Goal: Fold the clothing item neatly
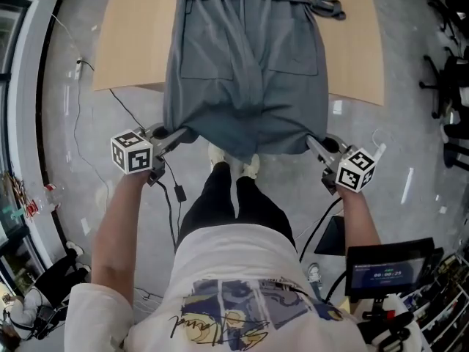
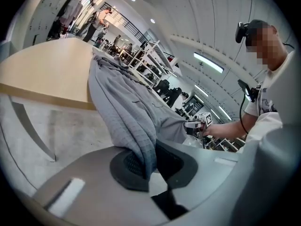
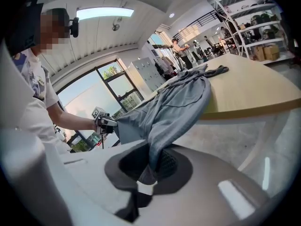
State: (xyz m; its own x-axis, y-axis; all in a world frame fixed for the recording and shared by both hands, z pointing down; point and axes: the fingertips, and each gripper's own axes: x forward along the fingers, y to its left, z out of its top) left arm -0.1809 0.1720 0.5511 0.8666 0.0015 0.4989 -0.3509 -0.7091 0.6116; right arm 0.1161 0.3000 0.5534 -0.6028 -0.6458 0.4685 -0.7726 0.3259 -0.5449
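A grey garment [image 1: 245, 64] with a tie belt lies partly on the light wooden table [image 1: 132, 35], and its near end hangs off the front edge. My left gripper [image 1: 174, 136] is shut on the garment's near left corner [image 2: 141, 140]. My right gripper [image 1: 314, 144] is shut on the near right corner [image 3: 155, 145]. The hem stretches between the two grippers in the air, in front of the table edge. In the left gripper view the right gripper [image 2: 197, 125] shows beyond the cloth. The left gripper [image 3: 104, 122] shows likewise in the right gripper view.
The person's legs and shoes [image 1: 233, 163] stand just under the hanging hem. Cables [image 1: 172, 196] trail on the grey floor. A dark monitor [image 1: 388, 270] stands at the lower right, and office chairs [image 1: 447, 86] at the right edge. Shelving [image 2: 141, 55] rises beyond the table.
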